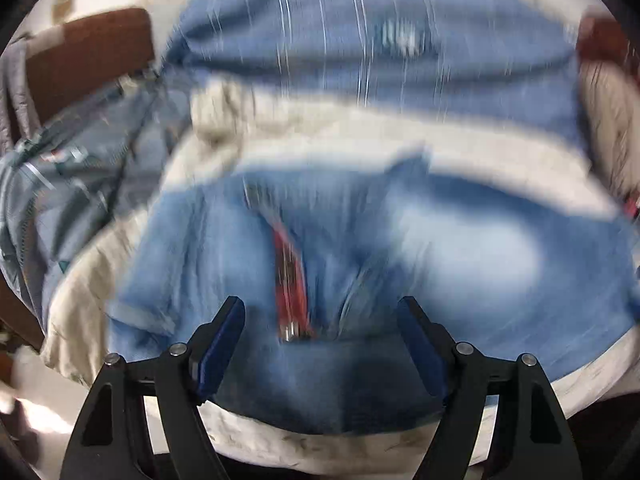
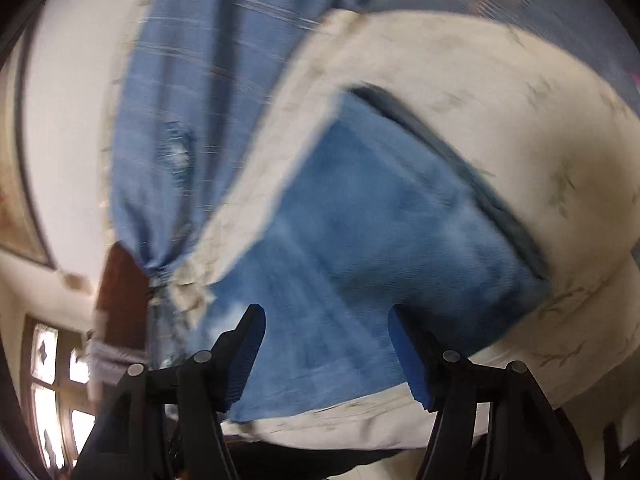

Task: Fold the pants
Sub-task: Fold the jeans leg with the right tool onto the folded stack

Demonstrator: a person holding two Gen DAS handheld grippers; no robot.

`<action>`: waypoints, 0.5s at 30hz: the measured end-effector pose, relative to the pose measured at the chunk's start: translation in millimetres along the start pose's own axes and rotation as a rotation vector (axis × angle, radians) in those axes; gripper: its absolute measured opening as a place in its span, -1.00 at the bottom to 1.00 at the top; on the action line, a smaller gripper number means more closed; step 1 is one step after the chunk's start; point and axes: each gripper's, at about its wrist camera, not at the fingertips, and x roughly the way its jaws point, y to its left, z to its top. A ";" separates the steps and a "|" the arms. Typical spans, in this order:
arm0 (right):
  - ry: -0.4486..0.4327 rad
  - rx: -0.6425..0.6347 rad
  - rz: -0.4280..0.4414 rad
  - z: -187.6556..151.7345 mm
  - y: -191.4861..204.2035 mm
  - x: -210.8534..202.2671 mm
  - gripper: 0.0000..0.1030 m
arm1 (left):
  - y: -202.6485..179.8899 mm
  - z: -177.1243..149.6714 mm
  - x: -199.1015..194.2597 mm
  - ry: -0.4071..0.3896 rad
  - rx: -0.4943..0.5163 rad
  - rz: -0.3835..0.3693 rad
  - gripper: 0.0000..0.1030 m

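Light blue denim pants [image 1: 420, 248] lie folded on a cream bedsheet [image 1: 320, 136]. A red strip [image 1: 290, 280] shows at the fly. My left gripper [image 1: 322, 306] is open just above the pants near the waist, holding nothing. In the right wrist view the pants [image 2: 360, 248] lie as a blue rectangle on the cream sheet [image 2: 500, 120]. My right gripper [image 2: 326, 314] is open over their near edge, holding nothing. Both views are motion-blurred.
A blue striped cloth [image 1: 360, 40] lies beyond the pants, also in the right wrist view [image 2: 192, 100]. A grey-blue patterned quilt [image 1: 80, 168] lies at left. Brown wooden bed frame [image 1: 88, 52] at far left. A window [image 2: 52, 392] shows at lower left.
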 end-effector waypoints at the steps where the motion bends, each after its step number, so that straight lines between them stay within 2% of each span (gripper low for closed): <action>1: 0.004 0.051 0.022 2.4 -7.4 1.2 0.30 | -1.7 -3.4 9.8 0.034 0.018 0.006 0.55; 3: -0.019 0.070 0.020 5.9 -6.0 -6.7 0.31 | -4.4 -3.1 1.6 -0.006 0.024 0.022 0.58; 5: -0.058 0.009 0.033 6.0 3.4 -23.3 0.31 | -6.4 0.4 -6.3 -0.023 0.024 0.015 0.58; 9: -0.142 0.042 0.038 -2.1 -7.3 -59.5 0.32 | -10.8 7.8 -24.1 -0.070 -0.004 -0.041 0.58; 15: -0.107 0.141 -0.001 -5.3 -41.0 -60.4 0.32 | -32.0 9.5 -32.5 -0.080 0.000 -0.129 0.58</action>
